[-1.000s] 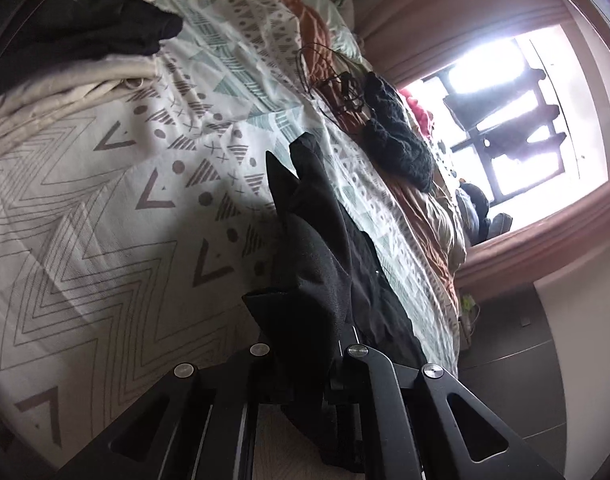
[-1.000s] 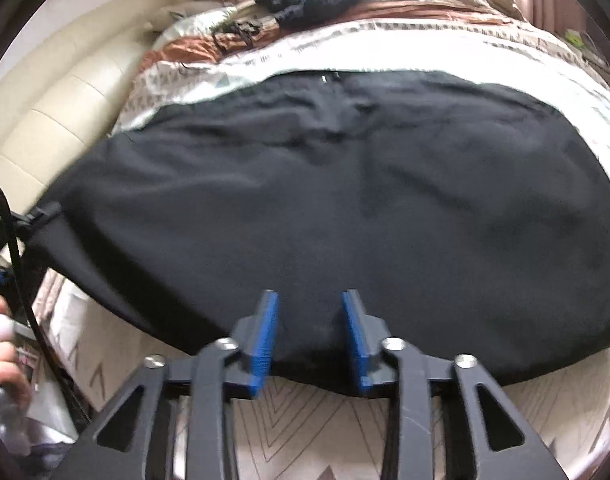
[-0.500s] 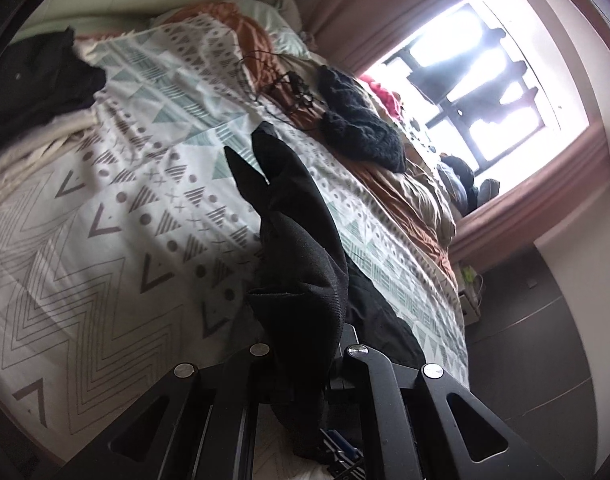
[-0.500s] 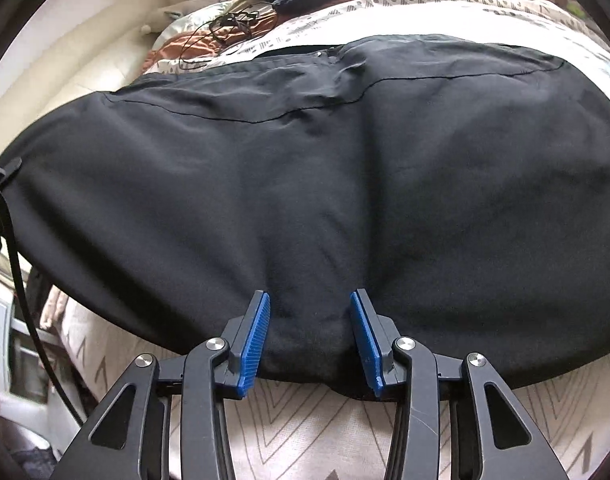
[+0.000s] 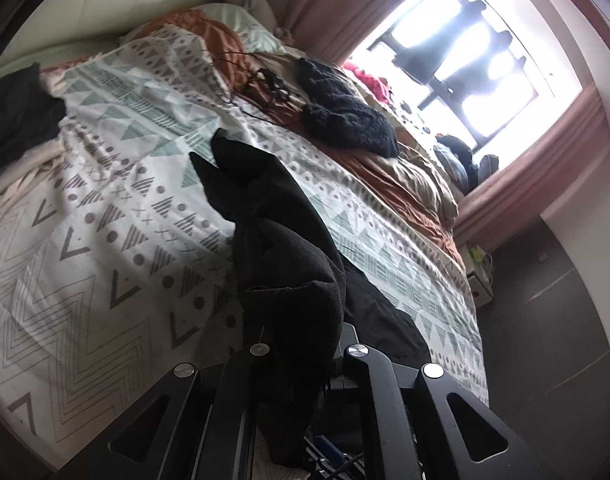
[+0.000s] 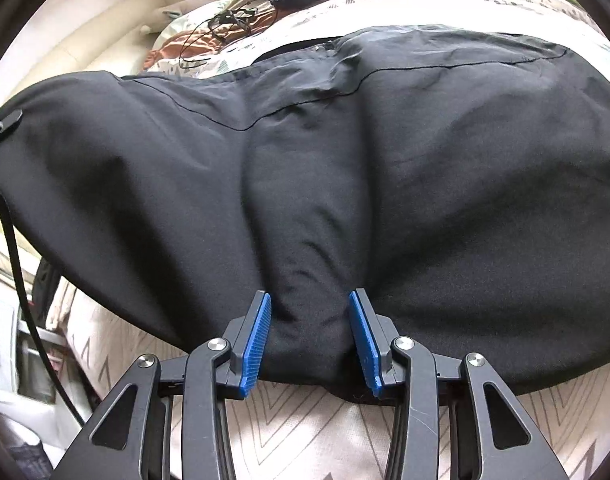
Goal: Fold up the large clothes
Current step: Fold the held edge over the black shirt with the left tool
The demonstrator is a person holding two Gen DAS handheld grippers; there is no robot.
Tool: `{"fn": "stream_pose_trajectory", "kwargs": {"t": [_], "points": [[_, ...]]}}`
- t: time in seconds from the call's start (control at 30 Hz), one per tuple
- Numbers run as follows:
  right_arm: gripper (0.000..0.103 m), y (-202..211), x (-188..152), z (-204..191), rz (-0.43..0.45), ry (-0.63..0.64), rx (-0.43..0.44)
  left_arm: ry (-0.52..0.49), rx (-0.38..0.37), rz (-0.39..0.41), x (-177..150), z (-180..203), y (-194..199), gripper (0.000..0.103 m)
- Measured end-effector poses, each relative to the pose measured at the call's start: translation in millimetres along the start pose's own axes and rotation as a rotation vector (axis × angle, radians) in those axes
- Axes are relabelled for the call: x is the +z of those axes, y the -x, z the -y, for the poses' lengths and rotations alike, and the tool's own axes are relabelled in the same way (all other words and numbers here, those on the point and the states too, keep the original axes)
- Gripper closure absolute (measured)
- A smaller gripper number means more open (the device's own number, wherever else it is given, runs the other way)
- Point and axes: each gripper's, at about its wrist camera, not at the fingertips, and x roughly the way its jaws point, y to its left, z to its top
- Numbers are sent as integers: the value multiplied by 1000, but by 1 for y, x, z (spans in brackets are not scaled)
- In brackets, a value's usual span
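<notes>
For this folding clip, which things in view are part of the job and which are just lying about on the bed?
Part of the job:
- black garment, spread on the patterned bedspread
- left gripper, shut on a bunched end of it
- right gripper, fabric between its blue pads

Lying about:
- dark knitted item
- tangled black cord
- black clothing at the bed's far edge
- red cloth by the window

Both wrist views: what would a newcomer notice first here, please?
First, the black garment spread wide over the patterned bedspread, filling the right wrist view. The right gripper has a bunched ridge of it between its blue pads at the near edge. In the left wrist view, the left gripper is shut on another part, and a bright window glares at upper right.
</notes>
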Motion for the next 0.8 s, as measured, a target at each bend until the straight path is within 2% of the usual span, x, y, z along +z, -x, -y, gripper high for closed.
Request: {"fn": "stream_pose_trajectory", "kwargs": {"t": [0.13,0.3,0.53,0.63,0.8], "points": [[61,-1,1,9,1,-49,48,-47,-34,-27,1,22,-7,95],[62,0,0,11,0,-83,62,-105,-87,-69,-6,59,-20,95],[63,10,7,28,-28,-161,156,-198,-135,-120,-20,113,-39,95],[63,35,13,40,20,-195,205,-220,-151,-147,-28,130,-49,95],[63,81,24,83,143,-272,196,-254,-170,-203,-44,160,-73,95]]}}
